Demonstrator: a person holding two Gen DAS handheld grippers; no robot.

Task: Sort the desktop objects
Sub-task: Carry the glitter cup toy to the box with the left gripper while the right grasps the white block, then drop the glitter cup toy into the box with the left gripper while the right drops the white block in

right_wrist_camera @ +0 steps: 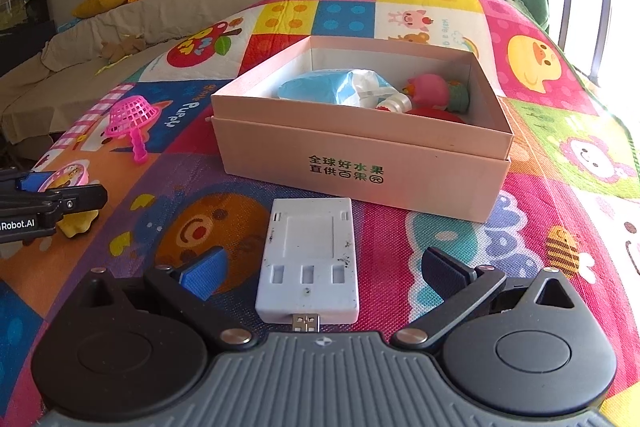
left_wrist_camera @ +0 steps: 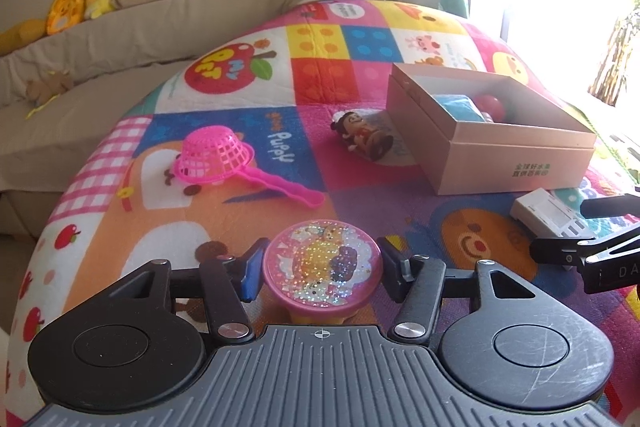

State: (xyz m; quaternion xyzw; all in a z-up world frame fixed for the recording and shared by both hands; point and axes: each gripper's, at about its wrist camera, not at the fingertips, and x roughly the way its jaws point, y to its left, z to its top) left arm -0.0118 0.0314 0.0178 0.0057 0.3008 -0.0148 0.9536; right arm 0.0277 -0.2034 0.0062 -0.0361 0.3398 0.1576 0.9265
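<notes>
The left gripper [left_wrist_camera: 322, 273] is held low over a patchwork play mat [left_wrist_camera: 240, 211], pointing forward. Its two fingers [left_wrist_camera: 252, 275] sit on either side of one round glitter toy [left_wrist_camera: 323, 265], close against its rim; whether they are pressing it cannot be told. The toy's yellow base rests on the mat.

The right gripper [right_wrist_camera: 320, 273] is also held low and level. Its two fingers [right_wrist_camera: 204, 273] are spread wide apart, with one white charger [right_wrist_camera: 310, 261] lying flat on the mat between them, touched by neither. The charger's plug points back toward the gripper body.

One open pink box [right_wrist_camera: 360, 163] stands just beyond the charger. Inside are seen one blue-and-white packet [right_wrist_camera: 336, 87], one pink figure [right_wrist_camera: 430, 89], one small white bottle [right_wrist_camera: 394, 103] and one red round thing [right_wrist_camera: 434, 115].

On the mat, well apart from the box, lies one pink strainer [left_wrist_camera: 218, 157], upside down. One doll [left_wrist_camera: 362, 139] lies on its side just beside the box's left wall.
</notes>
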